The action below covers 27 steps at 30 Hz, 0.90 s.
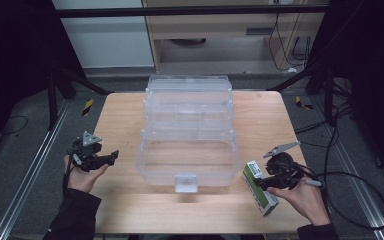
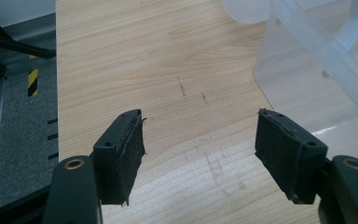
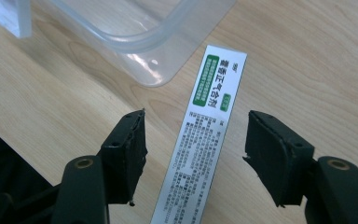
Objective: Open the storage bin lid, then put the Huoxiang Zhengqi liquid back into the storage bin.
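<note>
Box point(image 1: 260, 187) w/ green and white print lies flat on the tabletop point(image 1: 125, 130), at about 4 o'clock from the clear plastic bin point(image 1: 187, 135), close to its front corner but not touching afaict. Right hand-held gripper point(image 1: 258, 184) sits right over it. In the right gripper view the box point(image 3: 200, 140) runs lengthwise between the jaws, which stand wide w/ bare wood showing on both sides of it, so pads aren't pressing, nothing gripped. Left hand-held gripper point(image 1: 114, 156) is at roughly 8 o'clock from the bin, near the tabletop's left edge, pointing toward it. In the left gripper view its jaws are wide apart too, w/ just bare wood between, and the bin wall point(image 2: 307, 65) sits off at 1 o'clock.
</note>
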Motion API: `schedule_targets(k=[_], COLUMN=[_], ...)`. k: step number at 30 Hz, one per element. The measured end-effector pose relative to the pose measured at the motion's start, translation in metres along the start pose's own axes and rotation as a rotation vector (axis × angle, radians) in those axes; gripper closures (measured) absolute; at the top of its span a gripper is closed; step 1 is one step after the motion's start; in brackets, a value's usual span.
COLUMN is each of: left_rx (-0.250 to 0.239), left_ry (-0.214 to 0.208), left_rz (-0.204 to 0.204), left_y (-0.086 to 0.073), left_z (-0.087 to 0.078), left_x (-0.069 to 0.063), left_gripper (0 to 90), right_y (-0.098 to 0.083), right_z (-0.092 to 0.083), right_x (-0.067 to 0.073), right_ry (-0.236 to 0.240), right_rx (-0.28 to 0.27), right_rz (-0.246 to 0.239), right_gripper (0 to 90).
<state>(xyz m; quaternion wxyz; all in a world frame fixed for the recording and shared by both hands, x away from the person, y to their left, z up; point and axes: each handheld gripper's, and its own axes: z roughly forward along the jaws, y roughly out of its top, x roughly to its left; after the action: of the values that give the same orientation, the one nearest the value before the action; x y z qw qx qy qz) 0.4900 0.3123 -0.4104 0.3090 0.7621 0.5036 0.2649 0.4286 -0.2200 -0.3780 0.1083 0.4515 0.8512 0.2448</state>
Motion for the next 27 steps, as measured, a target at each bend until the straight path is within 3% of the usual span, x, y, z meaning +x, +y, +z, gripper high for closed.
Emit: schedule_targets(k=[18,27], left_rx=[0.013,0.020], left_ry=[-0.001,-0.001], left_rz=[0.006,0.010], left_y=[-0.0006,-0.0007], left_z=[0.0026,0.0035], left_x=[-0.0010,-0.0023], left_gripper=[31.4,31.2], right_y=[-0.0009,0.0001], right_z=[0.0056,0.0037], right_x=[0.0033,0.0045], right_ry=[0.007,0.005], right_rx=[0.102,0.126], right_rz=[0.035,0.041], right_gripper=[45.4,48.8])
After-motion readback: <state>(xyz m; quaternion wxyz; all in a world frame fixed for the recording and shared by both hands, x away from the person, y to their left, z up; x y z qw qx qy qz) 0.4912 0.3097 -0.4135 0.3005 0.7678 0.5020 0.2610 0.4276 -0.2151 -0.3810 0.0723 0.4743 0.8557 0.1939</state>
